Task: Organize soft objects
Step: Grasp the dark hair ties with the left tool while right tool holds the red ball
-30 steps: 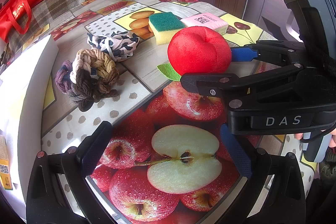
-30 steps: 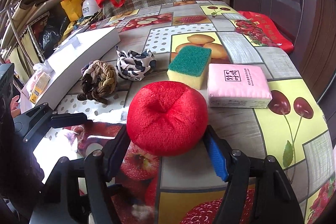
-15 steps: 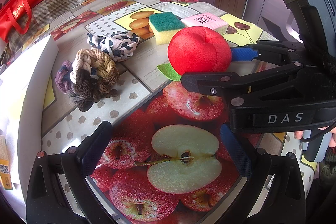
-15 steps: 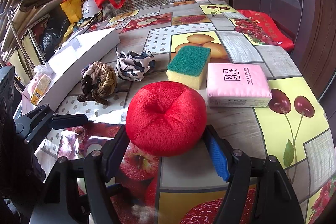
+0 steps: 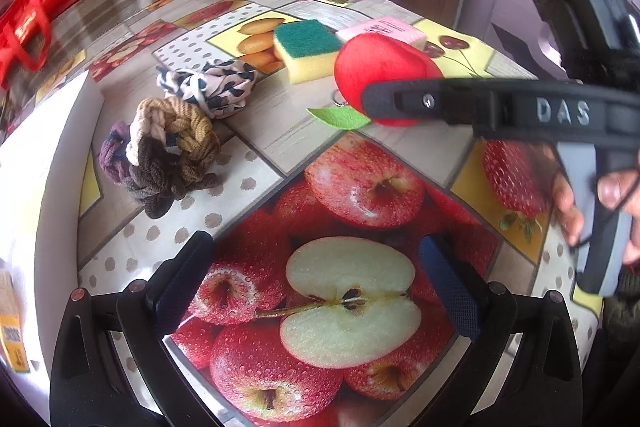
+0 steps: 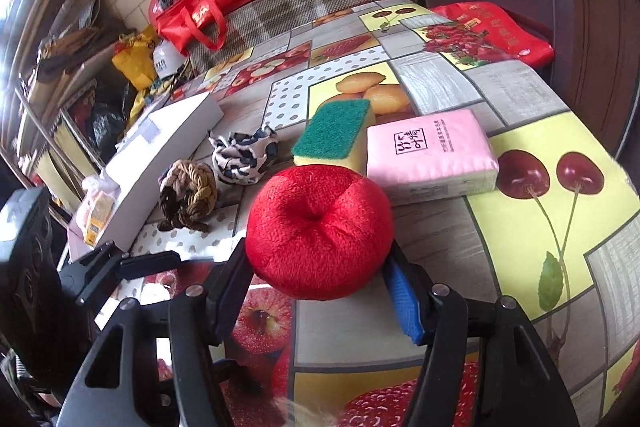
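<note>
My right gripper (image 6: 320,291) is shut on a red plush apple (image 6: 318,231) and holds it above the table; the apple also shows in the left wrist view (image 5: 380,67), with its green felt leaf (image 5: 340,117) hanging below. My left gripper (image 5: 316,287) is open and empty low over the printed apple picture. Behind the apple lie a green-and-yellow sponge (image 6: 334,137), a pink tissue pack (image 6: 430,155), a black-and-white scrunchie (image 6: 244,157) and a bundle of braided hair ties (image 6: 188,195).
A long white box (image 6: 160,163) lies along the table's left side. Red bags (image 6: 208,7) sit on a plaid-covered surface behind the table. A red cushion (image 6: 492,31) is at the far right corner. A dark door stands behind.
My right gripper has closed on the plush apple and lifted it off the table, tilting upward. My left gripper has stayed in place and open.
</note>
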Demonstrator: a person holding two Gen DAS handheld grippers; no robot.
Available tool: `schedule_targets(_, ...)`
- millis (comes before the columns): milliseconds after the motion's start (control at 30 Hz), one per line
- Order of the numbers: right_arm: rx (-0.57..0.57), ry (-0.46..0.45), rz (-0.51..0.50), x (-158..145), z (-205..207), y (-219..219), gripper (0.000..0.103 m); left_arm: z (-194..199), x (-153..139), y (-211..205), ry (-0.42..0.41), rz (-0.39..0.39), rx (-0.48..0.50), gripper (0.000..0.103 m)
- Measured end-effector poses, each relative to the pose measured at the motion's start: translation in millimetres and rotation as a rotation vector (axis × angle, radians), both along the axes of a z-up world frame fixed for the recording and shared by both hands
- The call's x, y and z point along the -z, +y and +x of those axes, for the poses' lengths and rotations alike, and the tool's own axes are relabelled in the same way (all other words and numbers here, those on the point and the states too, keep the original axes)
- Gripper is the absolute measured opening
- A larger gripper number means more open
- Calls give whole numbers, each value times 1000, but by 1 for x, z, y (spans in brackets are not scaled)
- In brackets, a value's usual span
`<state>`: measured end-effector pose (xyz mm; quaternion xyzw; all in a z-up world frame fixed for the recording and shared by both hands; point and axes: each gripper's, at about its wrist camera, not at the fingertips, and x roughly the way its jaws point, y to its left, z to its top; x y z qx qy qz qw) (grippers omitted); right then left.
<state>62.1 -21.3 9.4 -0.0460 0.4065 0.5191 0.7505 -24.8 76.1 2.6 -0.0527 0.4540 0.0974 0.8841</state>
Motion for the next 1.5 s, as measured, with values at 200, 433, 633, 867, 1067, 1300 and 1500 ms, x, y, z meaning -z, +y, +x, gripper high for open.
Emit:
schedule_targets(200, 35, 55, 46, 0, 9, -11, 64, -38, -31, 40, -181, -145, -159, 103)
schedule_targets(433, 19, 64, 51, 0, 12, -13, 64, -21, -48, 99, -118, -64, -341, 103)
schedule_targets(633, 18, 72, 55, -1, 11, -13, 64, 21, -24, 79, -27, 85, -277, 93)
schedule_targets(867, 12, 88, 66, 0, 12, -13, 64, 4, -29, 44, -133, 206, -289, 81)
schedule_targets(1067, 8, 90, 67, -1, 10, -12, 64, -3, -45, 28, -214, 153, -187, 81)
schedule_targets(1300, 7, 88, 65, -1, 10, -11, 64, 22, -17, 61, -107, 15, -232, 80)
schedule_targets(1500, 7, 92, 67, -1, 11, -11, 64, 10, -19, 29, -163, 84, -117, 35)
